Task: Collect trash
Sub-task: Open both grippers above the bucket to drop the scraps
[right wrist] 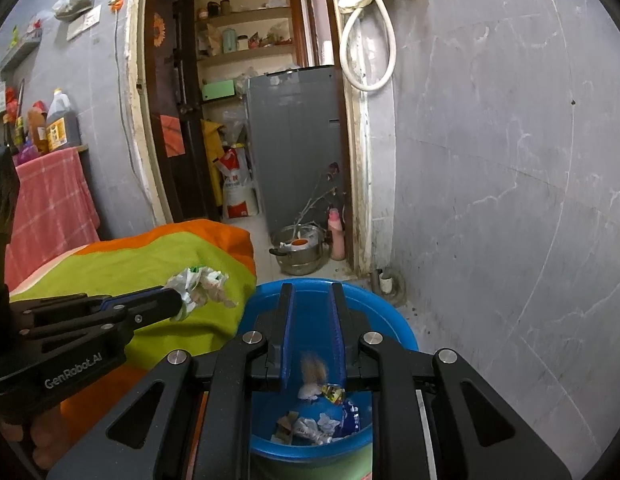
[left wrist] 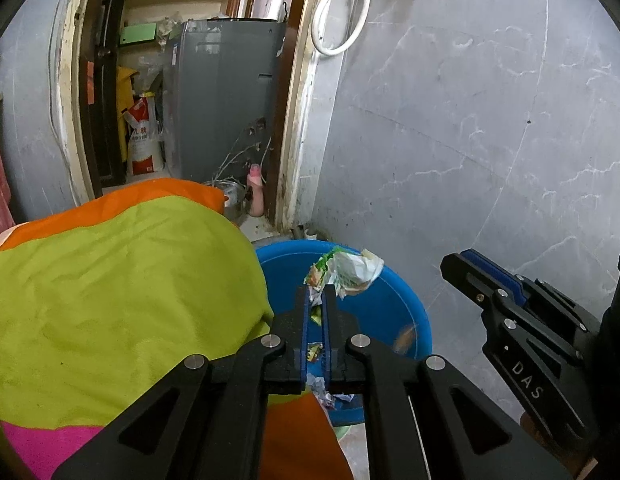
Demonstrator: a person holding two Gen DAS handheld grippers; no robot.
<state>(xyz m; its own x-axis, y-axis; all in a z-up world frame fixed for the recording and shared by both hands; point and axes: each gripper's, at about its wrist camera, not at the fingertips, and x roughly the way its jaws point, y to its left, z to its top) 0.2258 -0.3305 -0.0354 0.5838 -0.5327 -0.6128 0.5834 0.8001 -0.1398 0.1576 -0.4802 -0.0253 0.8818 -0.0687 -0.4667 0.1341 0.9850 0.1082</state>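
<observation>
My left gripper (left wrist: 316,296) is shut on a crumpled green and white wrapper (left wrist: 346,270), held over the edge of a blue basin (left wrist: 410,320). The same gripper (right wrist: 178,300) and wrapper (right wrist: 200,284) show in the right wrist view, above the bright cloth. My right gripper (right wrist: 313,292) is open above the blue basin (right wrist: 394,320), and a blurred brown scrap (right wrist: 315,366) is in the air between its fingers. Several crumpled wrappers (right wrist: 318,420) lie in the basin. The right gripper (left wrist: 466,266) also shows at the right of the left wrist view.
A green, orange and pink cloth (left wrist: 122,292) covers a surface left of the basin. A grey tiled wall (right wrist: 490,200) stands at the right. A steel pot (right wrist: 300,250) and pink bottle (right wrist: 337,236) sit by the doorway, with a grey appliance (right wrist: 298,140) behind.
</observation>
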